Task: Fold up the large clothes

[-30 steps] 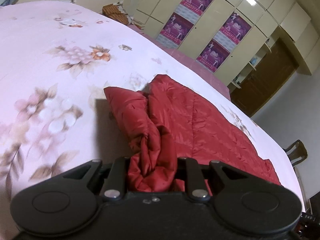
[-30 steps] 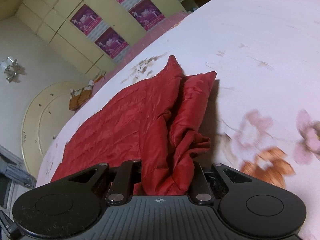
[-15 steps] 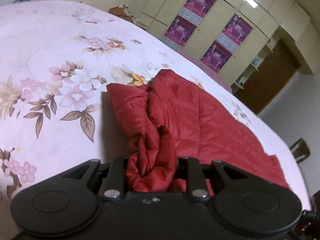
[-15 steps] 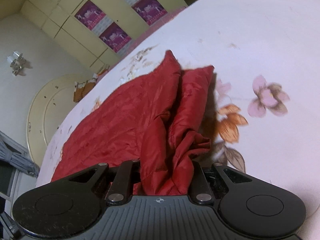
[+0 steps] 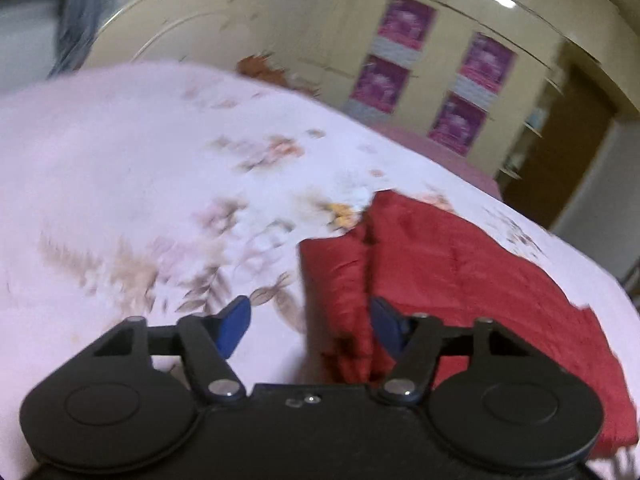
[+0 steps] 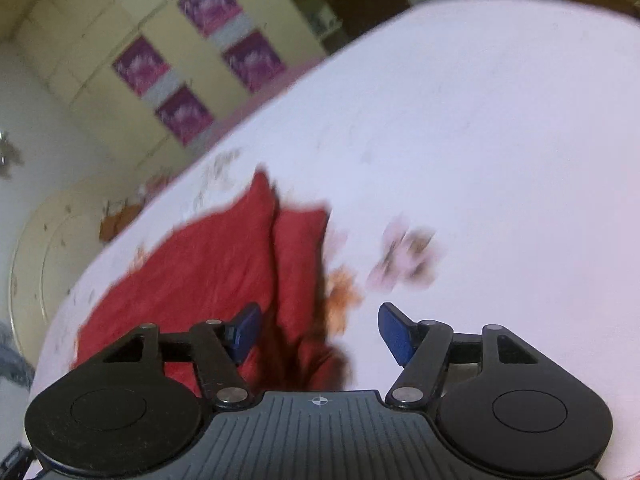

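Lying flat on the pale floral bedsheet (image 5: pixel 132 168), the red quilted garment (image 5: pixel 460 276) spreads away toward the far side of the bed, with a narrow folded strip along one edge. In the left wrist view the left gripper (image 5: pixel 310 328) has its blue-padded fingers (image 5: pixel 234 326) spread wide; the near end of the folded strip sits between them, loose and not pinched. In the right wrist view the right gripper (image 6: pixel 320 330) is likewise spread apart, its blue fingers (image 6: pixel 394 332) clear of the cloth, and the garment's bunched near end lies just ahead, toward its left finger. Both views are blurred. Beyond the bed stands a cream wardrobe (image 5: pixel 436 32) with purple posters (image 6: pixel 208 6) on its doors.
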